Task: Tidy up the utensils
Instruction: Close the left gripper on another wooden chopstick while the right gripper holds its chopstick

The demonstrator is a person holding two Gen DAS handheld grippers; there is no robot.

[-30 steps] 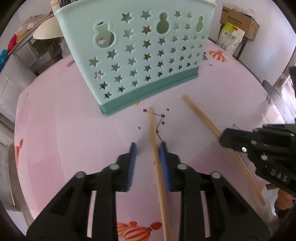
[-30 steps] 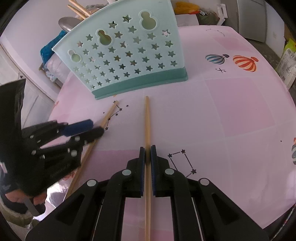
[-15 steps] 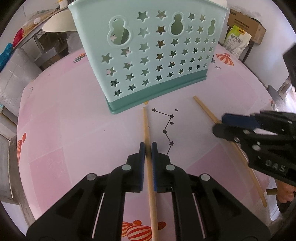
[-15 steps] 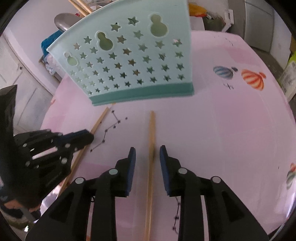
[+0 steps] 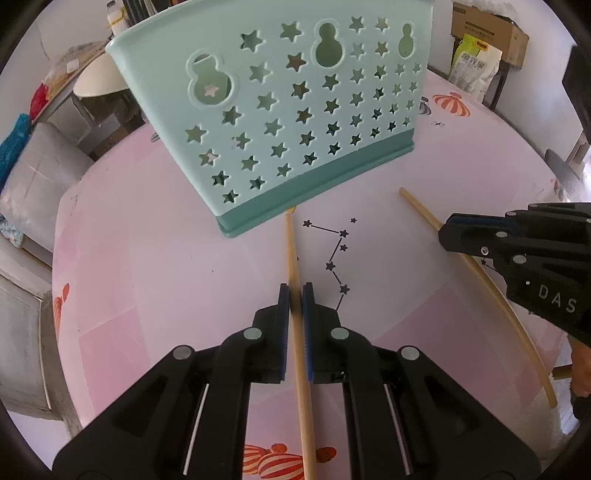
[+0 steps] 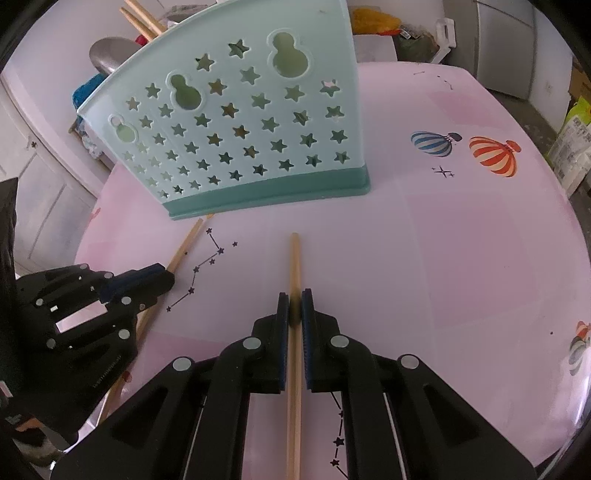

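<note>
Two slim wooden chopsticks (image 5: 295, 258) (image 6: 294, 266), each claw-pinched; star-perforated plastic basket (image 5: 295, 122) behind

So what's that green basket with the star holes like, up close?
The basket is pale mint plastic with a darker teal band along its base. Its wall is pierced with rows of star cutouts and three gourd-shaped holes near the rim. It stands upright on the pink tablecloth; wooden sticks and a metal spoon poke out above it.
</note>
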